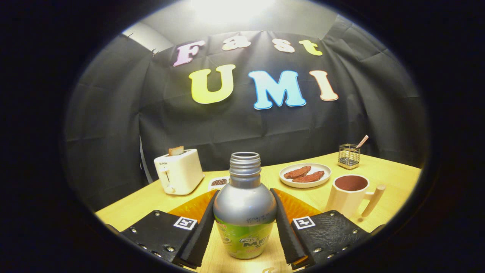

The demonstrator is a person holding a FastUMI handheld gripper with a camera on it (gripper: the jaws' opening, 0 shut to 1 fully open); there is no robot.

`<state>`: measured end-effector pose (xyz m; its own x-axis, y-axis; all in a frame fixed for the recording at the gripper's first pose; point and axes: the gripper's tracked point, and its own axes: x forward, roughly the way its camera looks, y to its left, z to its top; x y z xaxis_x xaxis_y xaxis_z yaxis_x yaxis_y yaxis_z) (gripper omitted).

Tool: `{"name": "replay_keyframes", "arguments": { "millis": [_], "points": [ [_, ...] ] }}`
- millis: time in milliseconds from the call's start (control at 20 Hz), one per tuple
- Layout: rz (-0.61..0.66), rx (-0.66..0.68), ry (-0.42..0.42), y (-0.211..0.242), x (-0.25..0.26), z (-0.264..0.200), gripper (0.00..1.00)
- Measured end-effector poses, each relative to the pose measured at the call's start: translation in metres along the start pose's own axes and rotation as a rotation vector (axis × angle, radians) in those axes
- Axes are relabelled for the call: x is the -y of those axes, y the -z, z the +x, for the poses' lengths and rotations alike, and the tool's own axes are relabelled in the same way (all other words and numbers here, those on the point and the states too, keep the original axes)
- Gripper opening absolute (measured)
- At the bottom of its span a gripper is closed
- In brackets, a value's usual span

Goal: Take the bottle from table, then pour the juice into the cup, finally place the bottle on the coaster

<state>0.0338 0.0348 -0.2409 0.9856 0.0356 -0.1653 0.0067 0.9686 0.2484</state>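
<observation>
A silver bottle (244, 212) with a green label and an open, capless neck stands upright between my fingers. My gripper (244, 201) is shut on the bottle, one finger pressing each side of its body. An orange coaster (297, 207) lies on the wooden table (394, 178) just behind the bottle, partly hidden by it and by the fingers. The cream cup (349, 194) with a wooden handle stands ahead to the right of the fingers, its inside dark brown. I cannot tell whether the bottle's base rests on the table or hangs just above it.
A white toaster (179, 171) with a slice of bread stands ahead on the left. A small dish (219, 182) sits beside it. A white plate (305, 175) with brown food lies beyond the coaster, and a wire holder (349, 156) stands at the back right.
</observation>
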Motion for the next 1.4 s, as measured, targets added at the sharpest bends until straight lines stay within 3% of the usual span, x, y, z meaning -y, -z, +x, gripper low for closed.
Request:
{"name": "replay_keyframes", "arguments": {
  "millis": [150,700,1400],
  "points": [
    [0.055,-0.009,0.030,-0.008,0.013,0.002,0.77],
    [0.408,-0.026,0.009,-0.018,0.027,0.012,0.77],
    [0.855,-0.027,0.000,0.002,0.058,0.027,0.76]
  ]
}}
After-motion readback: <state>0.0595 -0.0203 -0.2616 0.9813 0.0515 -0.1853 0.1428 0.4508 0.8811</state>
